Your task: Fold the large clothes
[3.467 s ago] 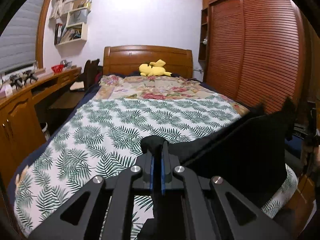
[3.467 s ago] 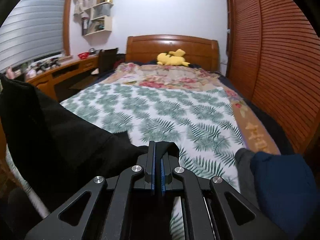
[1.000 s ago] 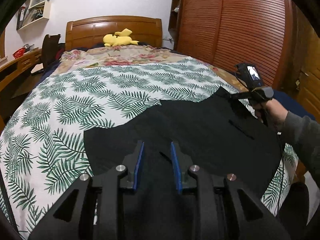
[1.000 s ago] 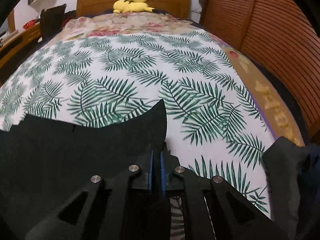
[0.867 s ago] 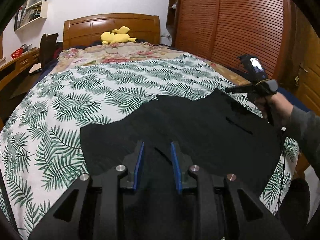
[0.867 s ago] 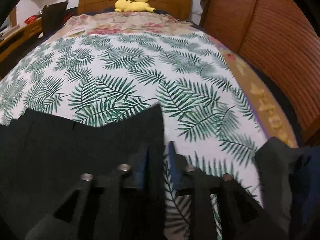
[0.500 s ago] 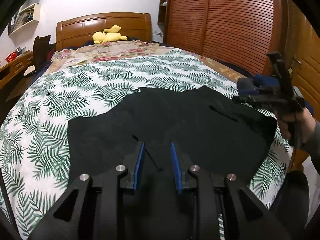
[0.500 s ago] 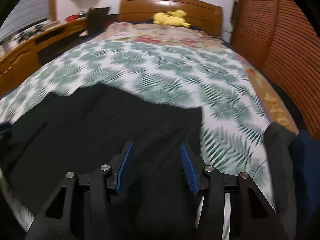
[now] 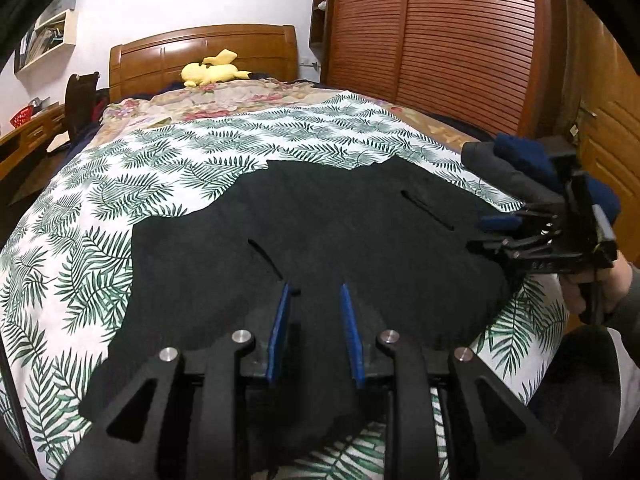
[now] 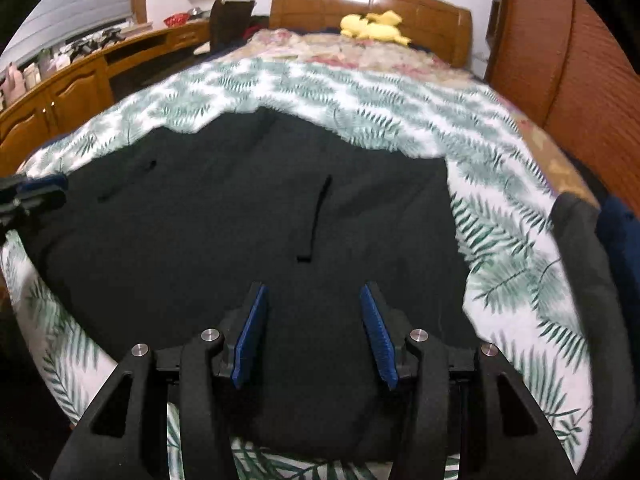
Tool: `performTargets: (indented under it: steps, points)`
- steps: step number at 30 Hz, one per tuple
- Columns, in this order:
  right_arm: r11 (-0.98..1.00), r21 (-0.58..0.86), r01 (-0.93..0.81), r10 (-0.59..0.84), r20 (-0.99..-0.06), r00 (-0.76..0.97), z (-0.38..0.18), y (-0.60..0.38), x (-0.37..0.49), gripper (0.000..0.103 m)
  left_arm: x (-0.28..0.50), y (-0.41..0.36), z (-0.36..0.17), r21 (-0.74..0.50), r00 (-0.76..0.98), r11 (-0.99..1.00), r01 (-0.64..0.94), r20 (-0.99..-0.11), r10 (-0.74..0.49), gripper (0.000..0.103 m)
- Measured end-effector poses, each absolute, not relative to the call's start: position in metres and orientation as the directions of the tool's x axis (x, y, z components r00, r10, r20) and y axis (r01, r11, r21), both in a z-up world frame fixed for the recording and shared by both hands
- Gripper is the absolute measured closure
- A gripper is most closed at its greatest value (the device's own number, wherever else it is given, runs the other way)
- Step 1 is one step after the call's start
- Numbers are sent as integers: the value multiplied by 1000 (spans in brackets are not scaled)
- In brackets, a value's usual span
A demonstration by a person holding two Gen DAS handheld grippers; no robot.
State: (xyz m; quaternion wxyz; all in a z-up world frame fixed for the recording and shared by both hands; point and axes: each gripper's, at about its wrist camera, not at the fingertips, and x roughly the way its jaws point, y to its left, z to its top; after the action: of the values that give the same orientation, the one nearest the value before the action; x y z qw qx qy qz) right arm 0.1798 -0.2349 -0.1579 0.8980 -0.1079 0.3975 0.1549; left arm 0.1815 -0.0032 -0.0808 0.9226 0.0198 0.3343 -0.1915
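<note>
A black garment [image 9: 320, 216] lies flat on the bed [image 9: 120, 184], its near hem at the bed's front edge. Bare quilt stretches beyond it. The left tool [image 9: 312, 304] hovers narrowly parted, empty. The right tool [image 10: 314, 312], just opened, gapes wider, gripping nothing. More clothes [image 10: 592, 248] are cut off at right.

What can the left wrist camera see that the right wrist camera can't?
Only the left wrist view shows the person's hand holding the right tool, plus a wooden door.

Only the right wrist view shows the window blind and the long wooden desk.

Both show the black garment spread on the leaf-print bedspread, the yellow plush toy and the folded dark clothes.
</note>
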Motion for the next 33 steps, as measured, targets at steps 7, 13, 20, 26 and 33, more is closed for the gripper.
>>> performTargets:
  steps: [7, 13, 20, 26, 33]
  points:
    - [928, -109, -357, 157, -755, 637, -173, -225, 176, 54, 170, -3, -87, -84, 696, 926, 369, -635, -335, 79]
    - [934, -139, -330, 135, -718, 683, -150, -217, 165, 53, 160, -1, -92, -75, 696, 931, 358, -643, -319, 79]
    - [900, -72, -429, 262, -698, 667, -134, -179, 147, 54, 156, 5, -105, -70, 695, 943, 325, -659, -289, 79]
    - [867, -50, -497, 317, -714, 625, -144, -145, 147, 53, 159, 9, -116, -76, 684, 948, 309, -674, -278, 78]
    - [851, 20, -525, 366, -741, 563, -174, -142, 159, 52, 155, 6, -123, -58, 689, 950, 307, -675, -264, 78]
